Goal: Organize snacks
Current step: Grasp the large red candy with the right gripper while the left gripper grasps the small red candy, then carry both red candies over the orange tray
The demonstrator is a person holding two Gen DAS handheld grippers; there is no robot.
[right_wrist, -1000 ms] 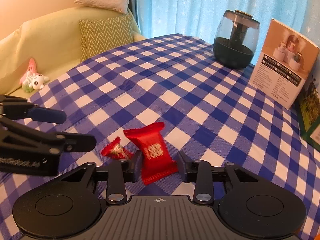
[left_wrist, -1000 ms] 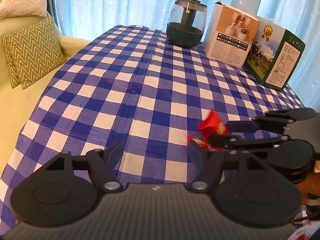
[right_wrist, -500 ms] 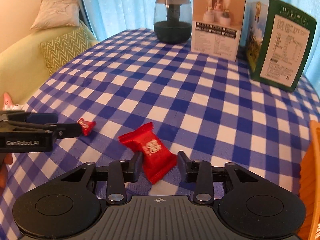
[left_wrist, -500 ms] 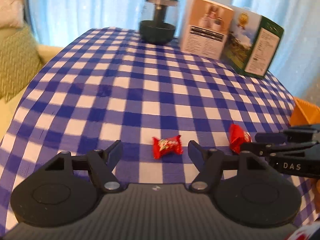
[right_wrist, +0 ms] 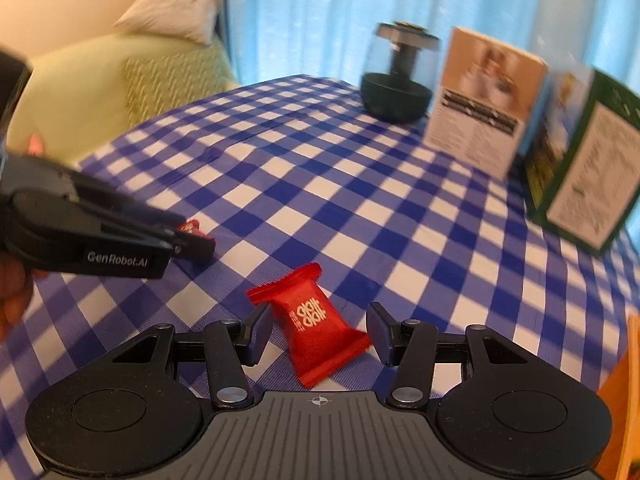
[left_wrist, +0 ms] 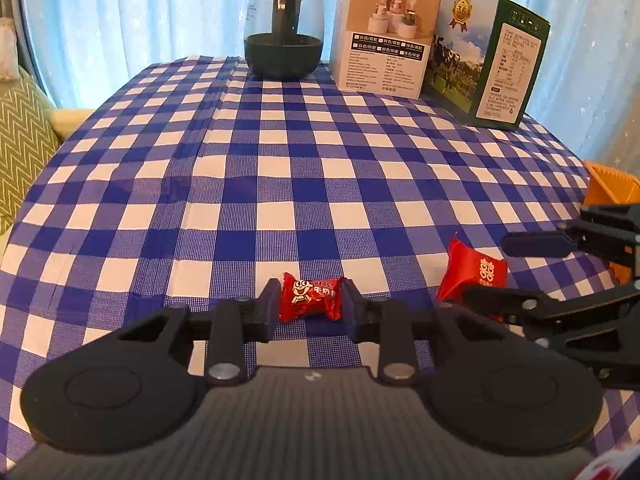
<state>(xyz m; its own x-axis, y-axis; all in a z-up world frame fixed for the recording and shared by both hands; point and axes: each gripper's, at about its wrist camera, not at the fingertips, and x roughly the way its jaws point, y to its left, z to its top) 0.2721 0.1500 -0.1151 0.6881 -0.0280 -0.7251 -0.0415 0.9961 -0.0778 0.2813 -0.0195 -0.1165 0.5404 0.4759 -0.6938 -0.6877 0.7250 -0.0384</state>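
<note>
My left gripper is shut on a small red milk candy with a cartoon face, right at the blue-checked tablecloth. The candy's tip also shows in the right wrist view, in my left gripper. A larger red candy packet with white characters lies between the fingers of my right gripper, which is open around it without touching. The packet and my right gripper also show at the right of the left wrist view.
At the table's far edge stand a dark glass humidifier, a white carton and a green milk carton. An orange basket sits at the right edge. A sofa with a zigzag pillow lies to the left.
My left gripper has closed its fingers onto the small milk candy. My right gripper has opened slightly wider around the larger packet, and its view has swung left.
</note>
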